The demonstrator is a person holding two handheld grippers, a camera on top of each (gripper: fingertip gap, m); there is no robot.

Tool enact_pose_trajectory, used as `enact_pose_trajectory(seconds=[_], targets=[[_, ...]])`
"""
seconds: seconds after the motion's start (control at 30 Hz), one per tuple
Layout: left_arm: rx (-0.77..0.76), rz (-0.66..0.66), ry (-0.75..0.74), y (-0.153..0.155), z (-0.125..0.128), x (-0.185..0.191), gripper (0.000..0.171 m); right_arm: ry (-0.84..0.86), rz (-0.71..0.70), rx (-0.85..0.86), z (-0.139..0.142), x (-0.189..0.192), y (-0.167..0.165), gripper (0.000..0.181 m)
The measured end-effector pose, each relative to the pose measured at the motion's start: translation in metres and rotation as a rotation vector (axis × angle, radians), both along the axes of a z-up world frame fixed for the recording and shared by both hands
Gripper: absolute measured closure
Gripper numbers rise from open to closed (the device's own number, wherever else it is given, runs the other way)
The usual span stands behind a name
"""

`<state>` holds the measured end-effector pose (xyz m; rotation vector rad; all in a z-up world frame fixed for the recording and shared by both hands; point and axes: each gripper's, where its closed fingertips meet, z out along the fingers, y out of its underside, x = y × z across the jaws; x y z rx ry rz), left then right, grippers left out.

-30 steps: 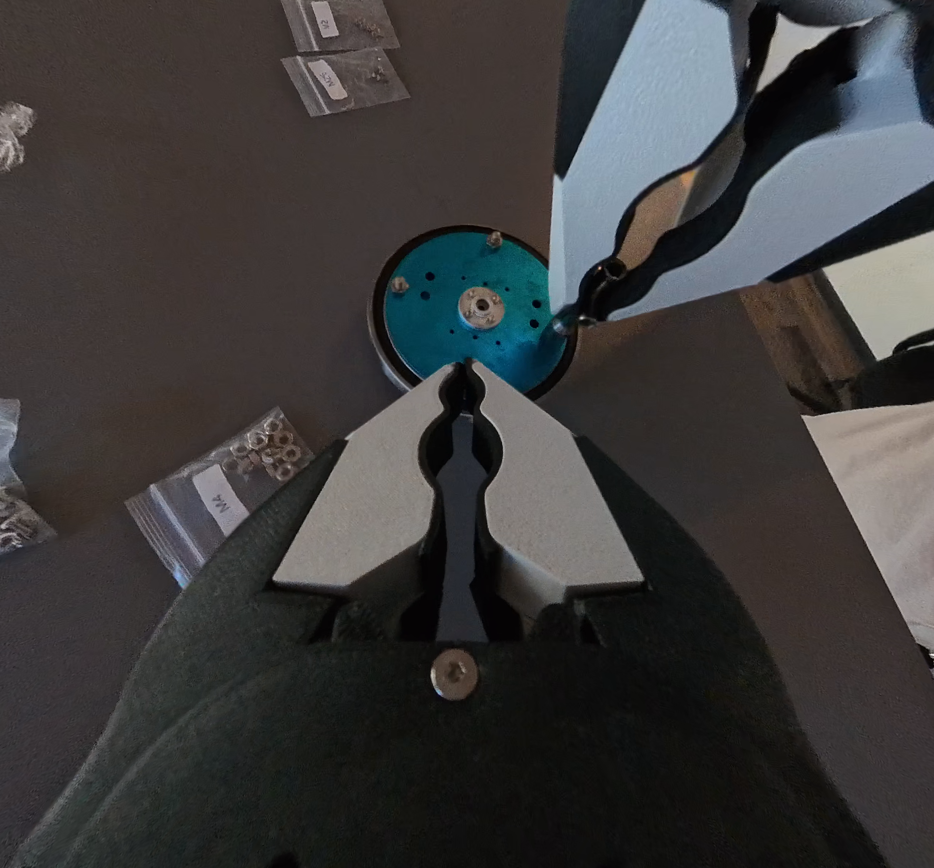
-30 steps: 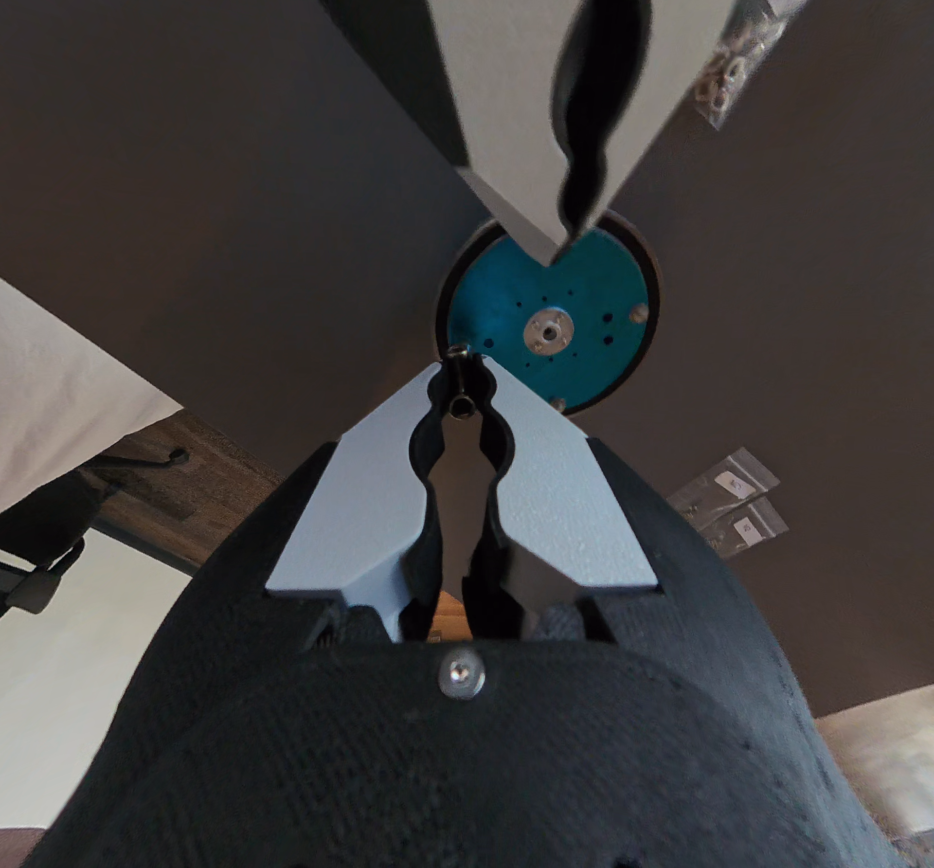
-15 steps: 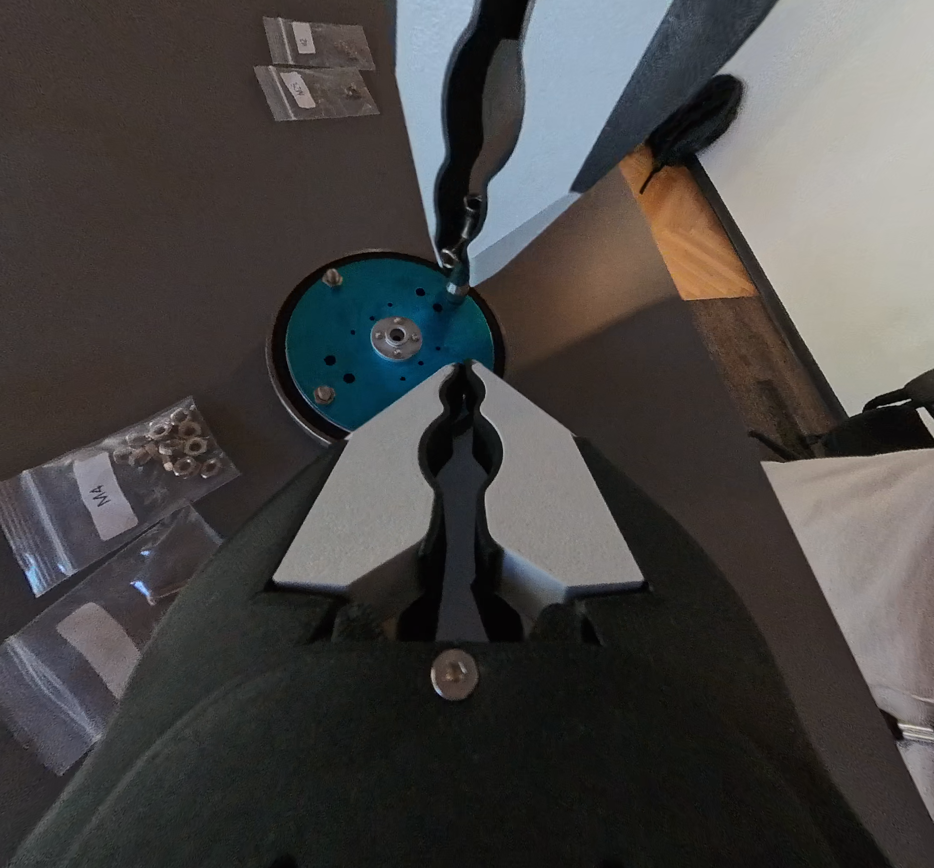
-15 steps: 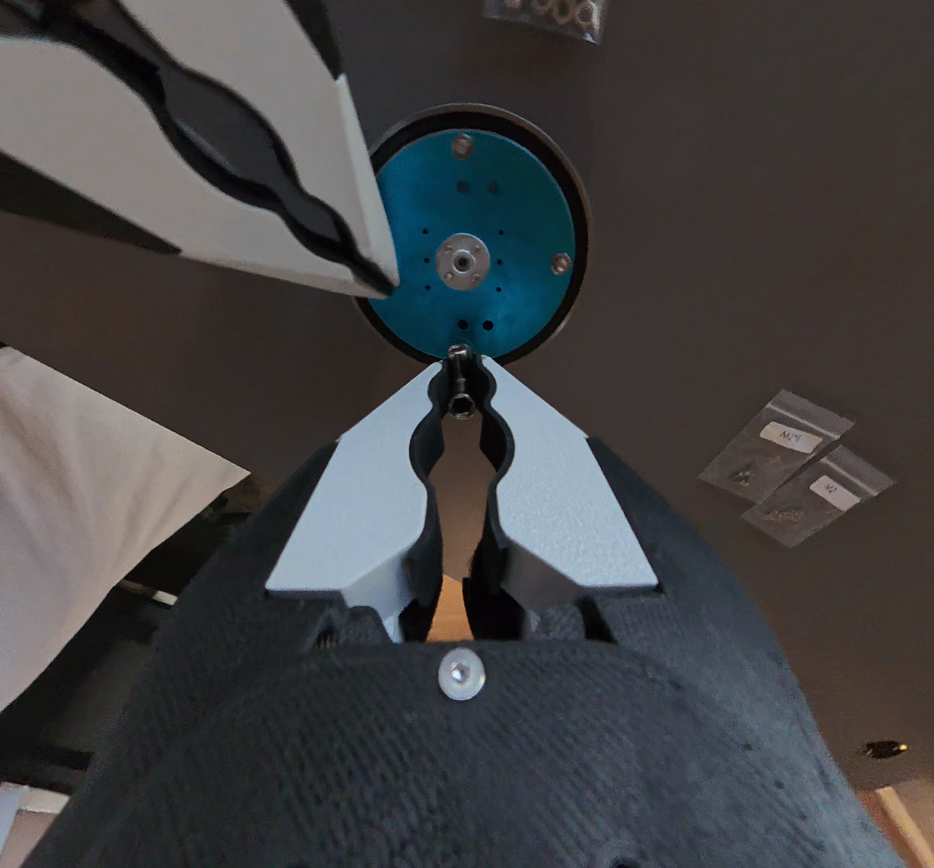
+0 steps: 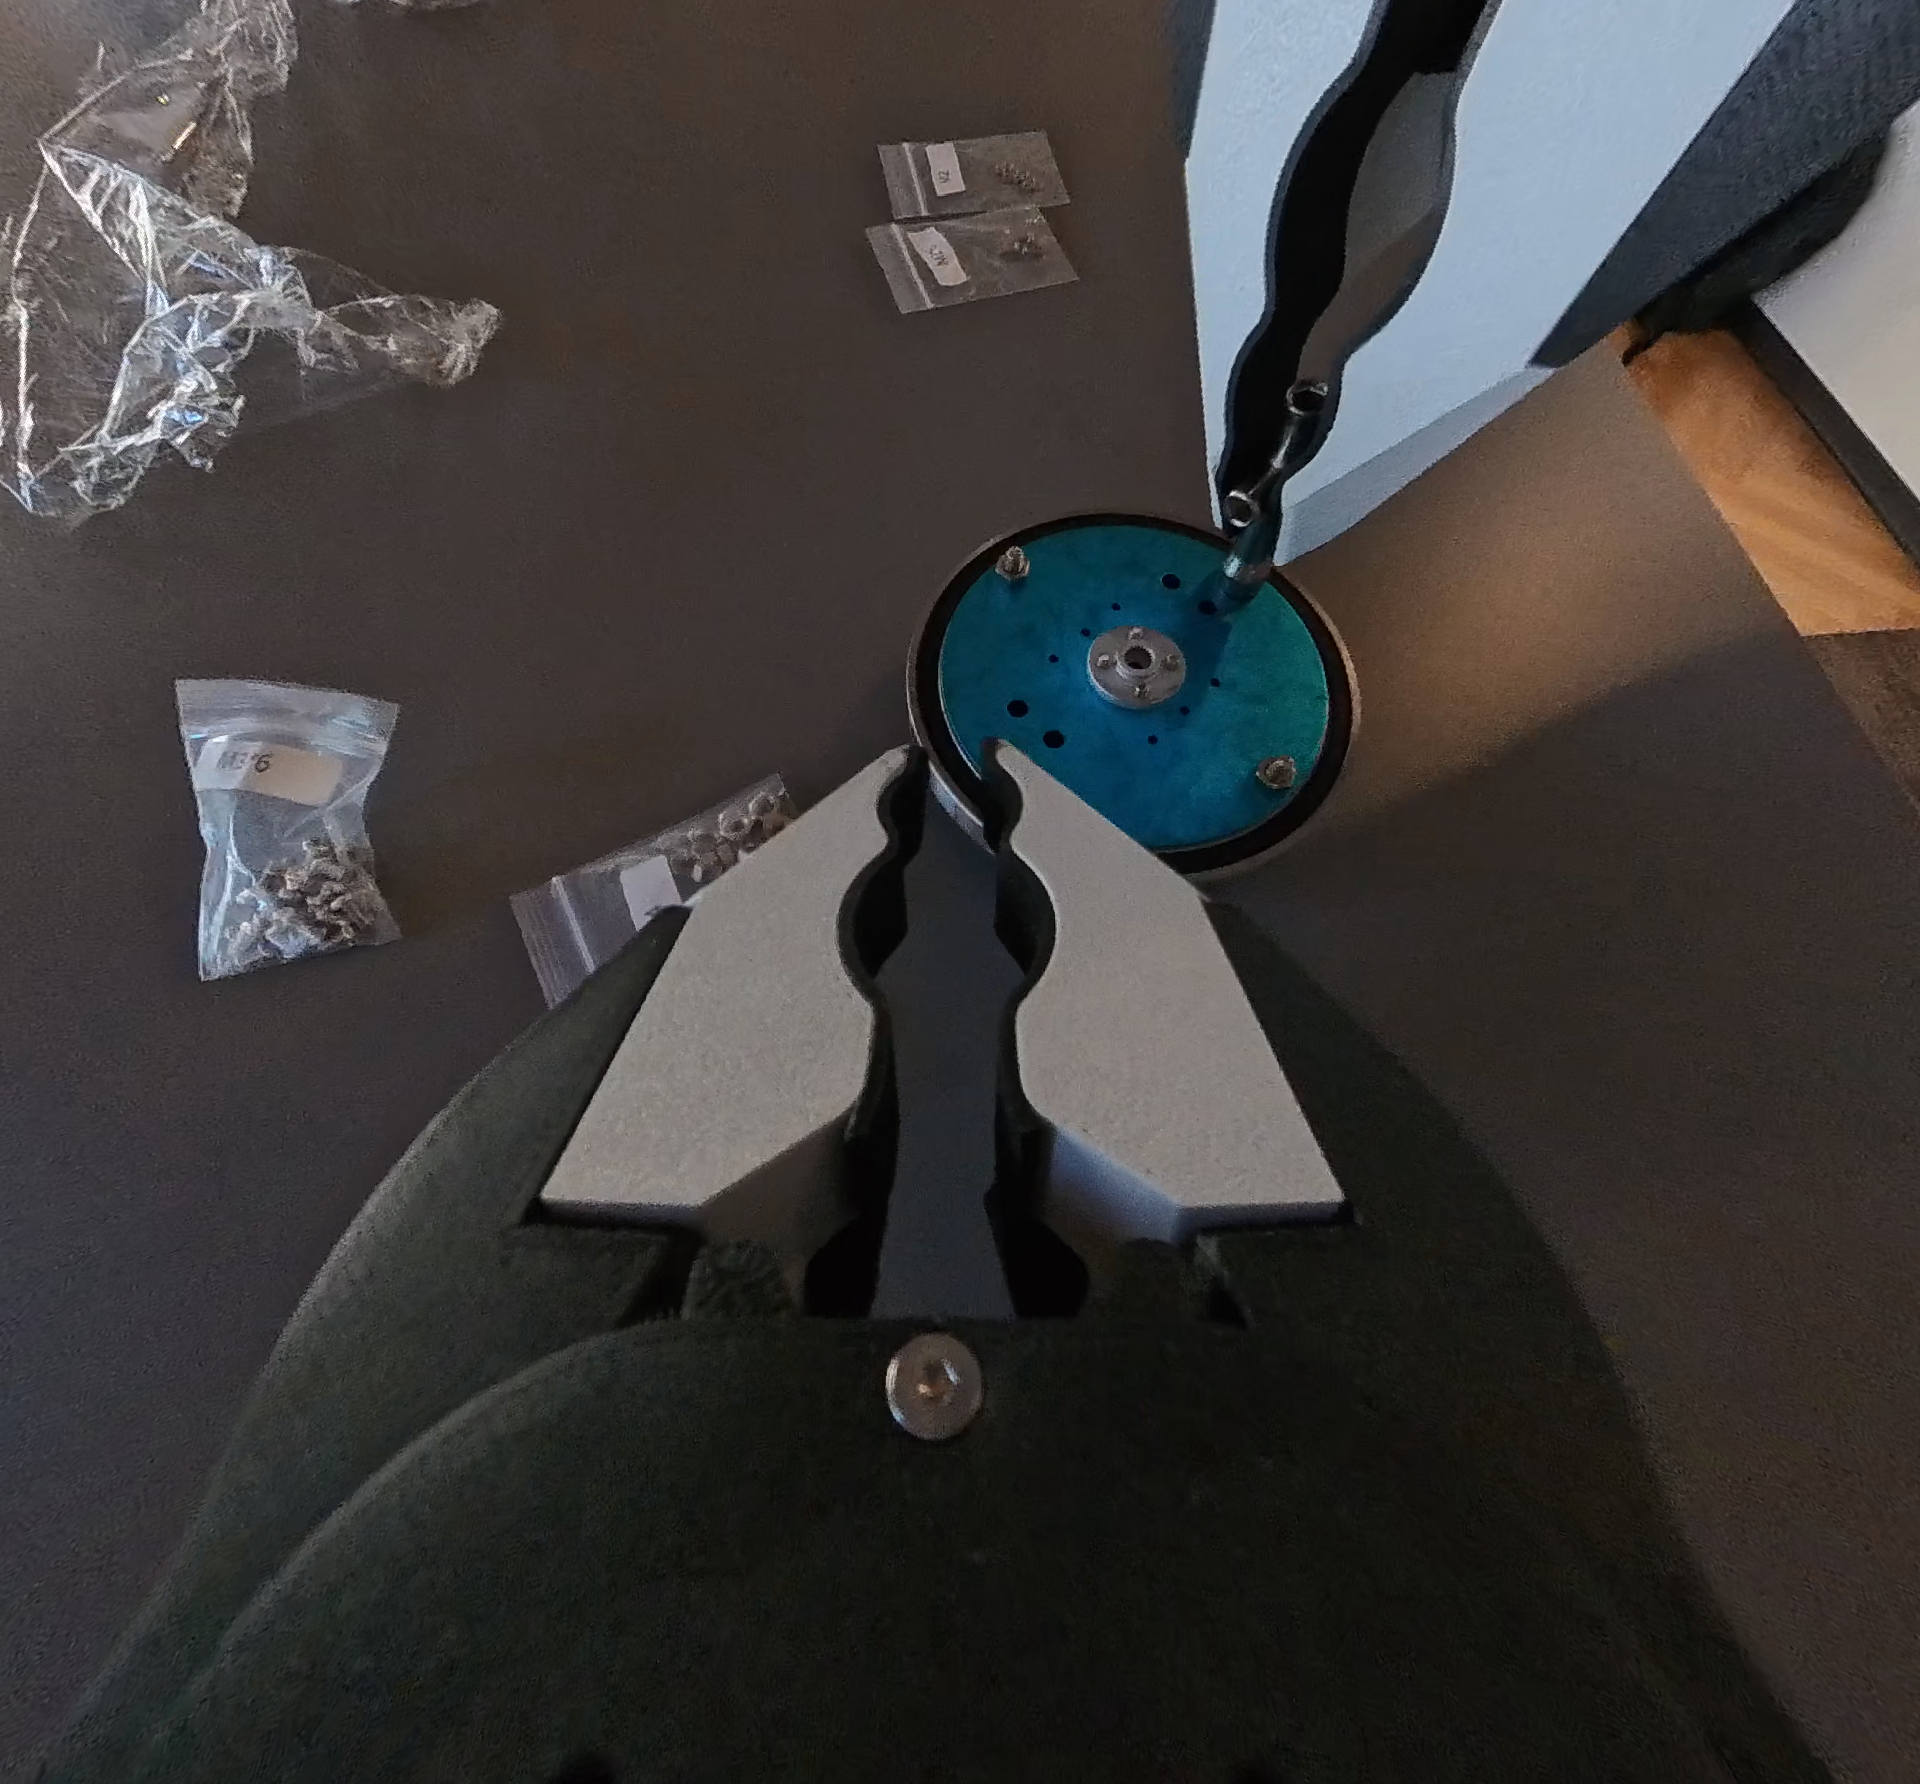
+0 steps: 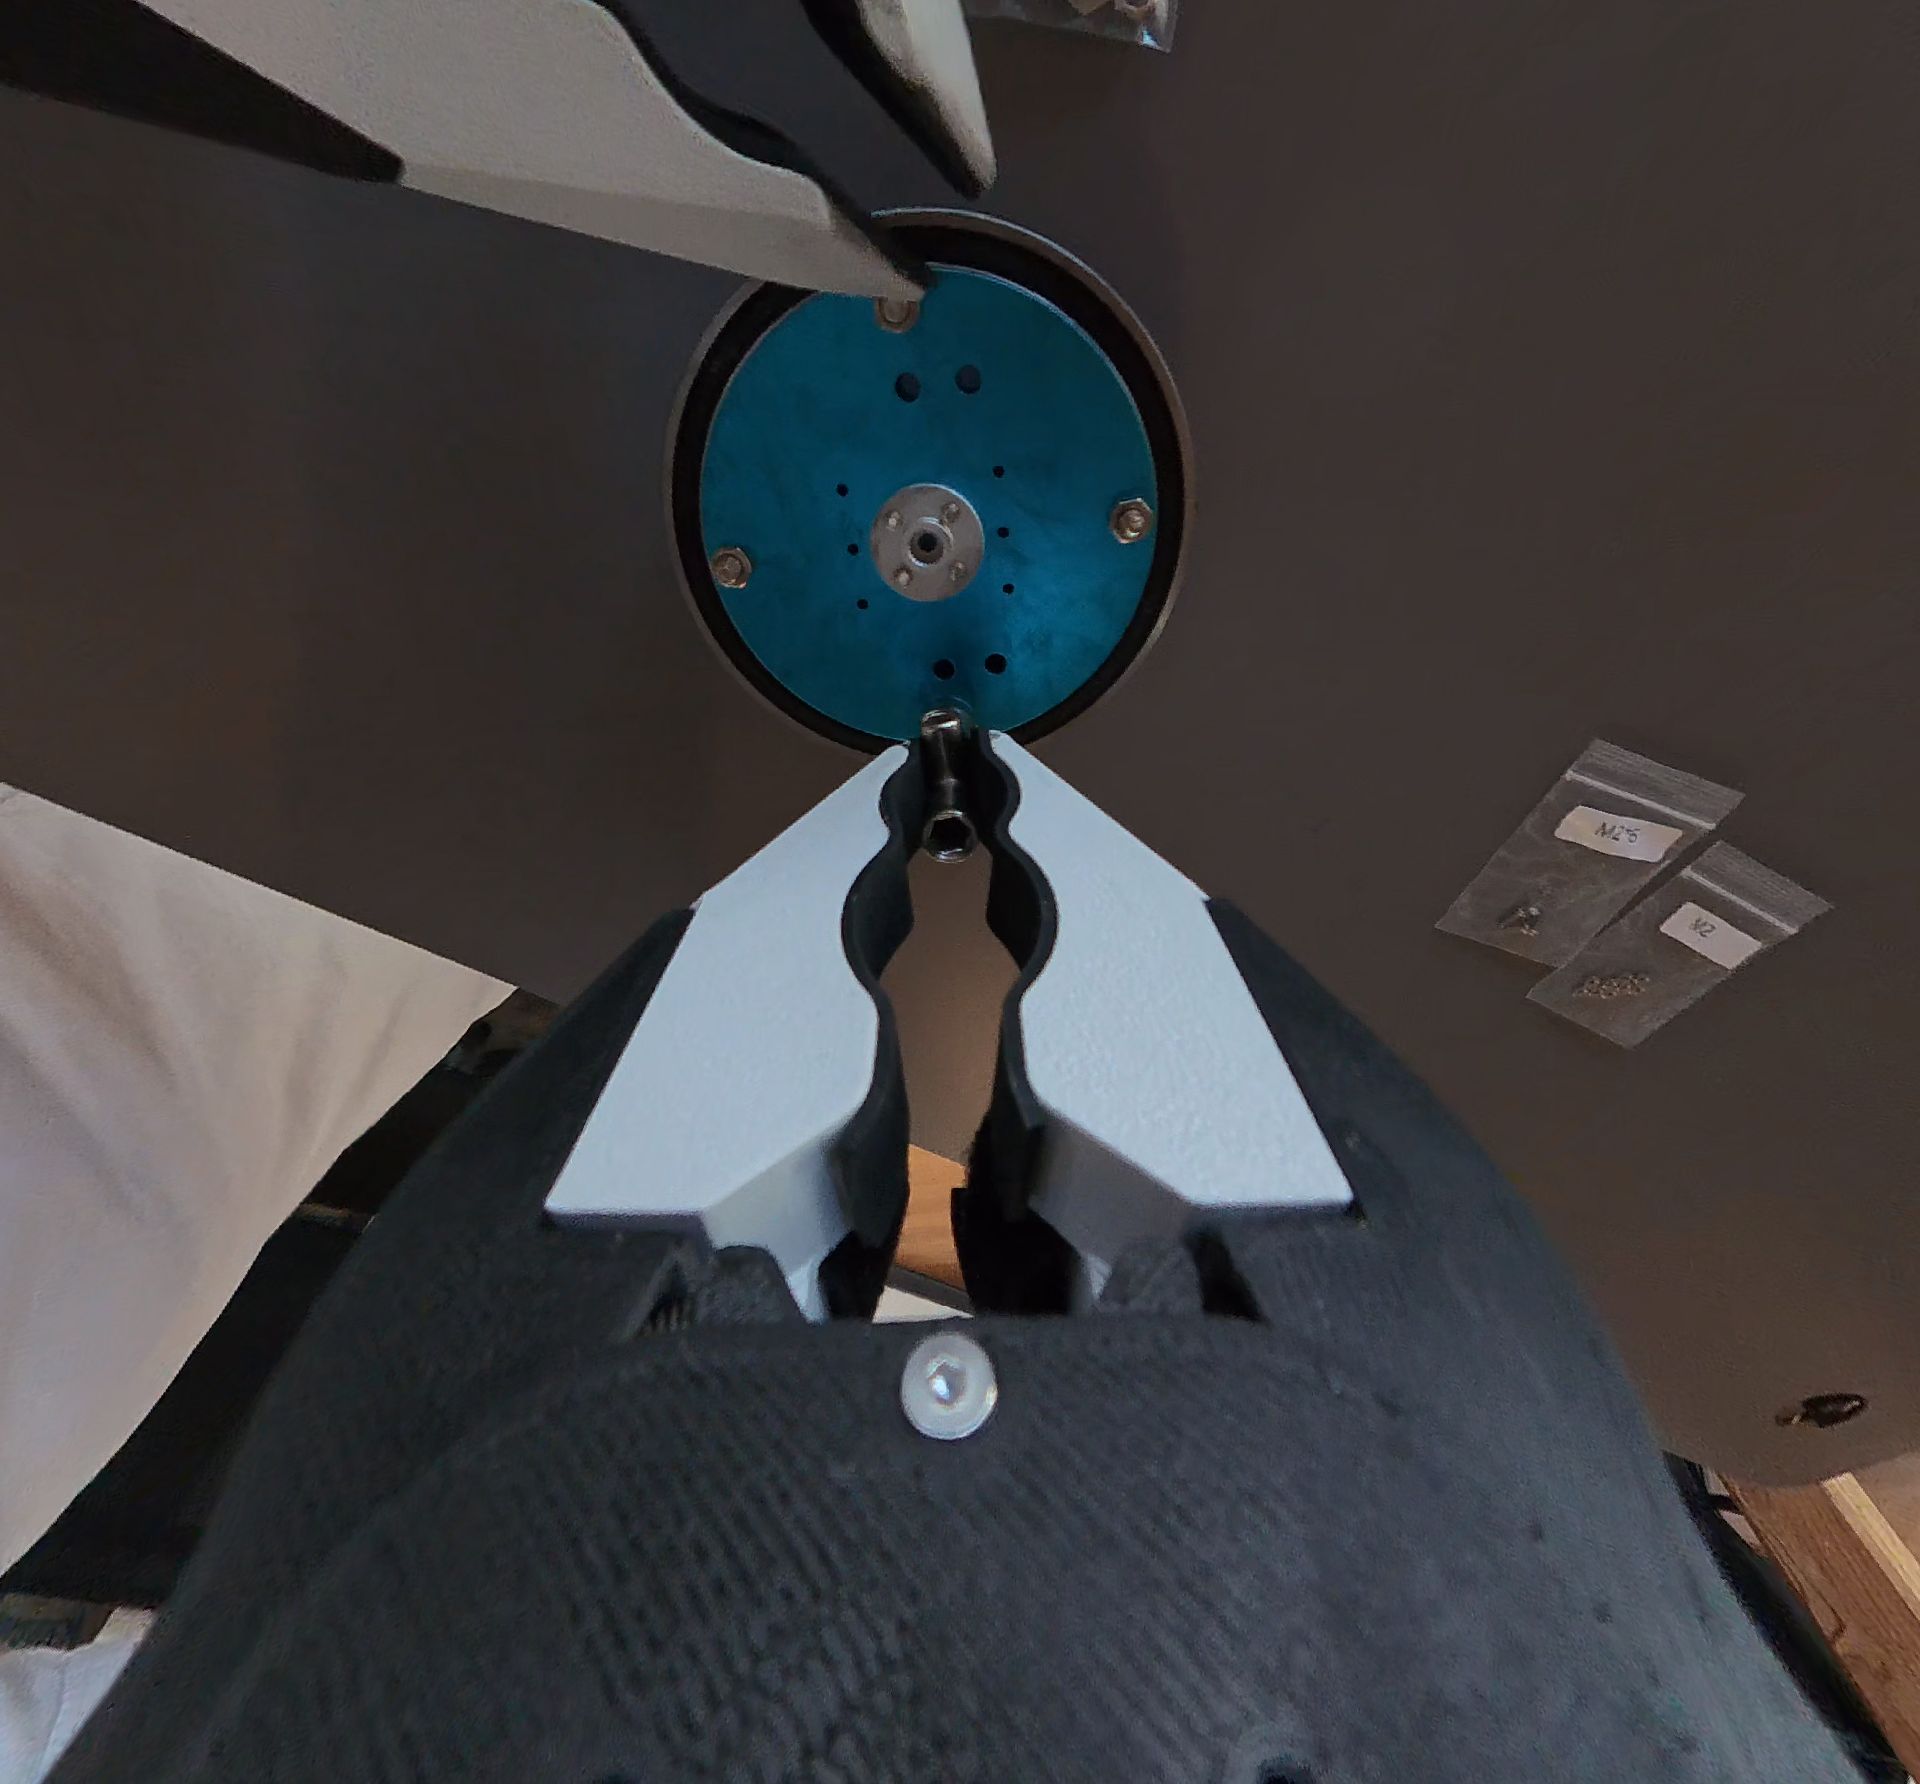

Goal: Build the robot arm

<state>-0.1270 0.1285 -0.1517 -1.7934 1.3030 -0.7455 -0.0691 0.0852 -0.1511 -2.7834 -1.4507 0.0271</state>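
Now right hand-held gripper [image 6: 948, 758] pinching socket tool [image 6: 945, 804] at blue disc [image 6: 925, 508] rim; left hand-held gripper [image 5: 951, 758] spread.

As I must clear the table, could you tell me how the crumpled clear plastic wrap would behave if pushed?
The crumpled clear wrap looks thin and creased, so probably floppy and very light. It would likely slide or bunch on the dark table rather than roll, and should not break.

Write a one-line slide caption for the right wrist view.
Right tool grips a small metal socket bit at the blue disc's near edge; left tool touches the far rim.
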Motion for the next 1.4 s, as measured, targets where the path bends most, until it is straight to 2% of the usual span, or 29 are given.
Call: enact_pose_trajectory(seconds=[0.13,0.27,0.4,0.5,0.57,0.63,0.73,0.93,1.03,1.17,1.3,1.4], targets=[[0.001,-0.015,-0.008,-0.001,0.000,0.004,0.169,0.003,-0.032,0.038,0.000,0.000,0.000,0.173],[0.016,0.017,-0.031,0.004,0.002,0.001,0.157,0.013,-0.068,0.042,-0.001,0.001,-0.001,0.173],[-0.045,-0.005,-0.102,-0.002,0.013,0.004,0.152,0.025,-0.076,0.046,0.000,0.000,0.000,0.173],[-0.032,-0.036,-0.075,-0.008,0.009,0.008,0.154,0.027,-0.079,0.049,-0.001,0.000,0.000,0.173],[0.011,-0.043,-0.010,-0.007,-0.003,0.008,0.164,0.037,-0.095,0.048,-0.001,0.000,0.000,0.173],[0.039,-0.048,-0.014,-0.008,-0.002,0.010,0.168,0.048,-0.127,0.047,-0.001,0.000,0.000,0.173],[0.031,-0.028,-0.017,-0.008,-0.002,0.009,0.169,0.068,-0.223,0.052,-0.001,-0.001,0.000,0.173],[-0.004,0.034,-0.016,-0.014,-0.002,0.004,0.169,0.175,-0.532,0.097,0.000,-0.003,0.002,0.173],[0.022,0.057,0.014,-0.016,-0.003,0.001,0.170,0.210,-0.606,0.139,-0.001,-0.005,0.005,0.173],[0.065,0.073,0.035,-0.016,-0.003,0.001,0.170,0.184,-0.569,0.160,0.001,-0.006,0.003,0.173],[0.121,0.081,0.059,-0.015,-0.004,0.001,0.170,0.290,-0.494,0.213,0.024,-0.013,0.003,0.173],[0.132,0.052,0.049,-0.016,-0.003,0.003,0.166,0.312,-0.359,0.369,0.036,0.008,0.011,0.174]])
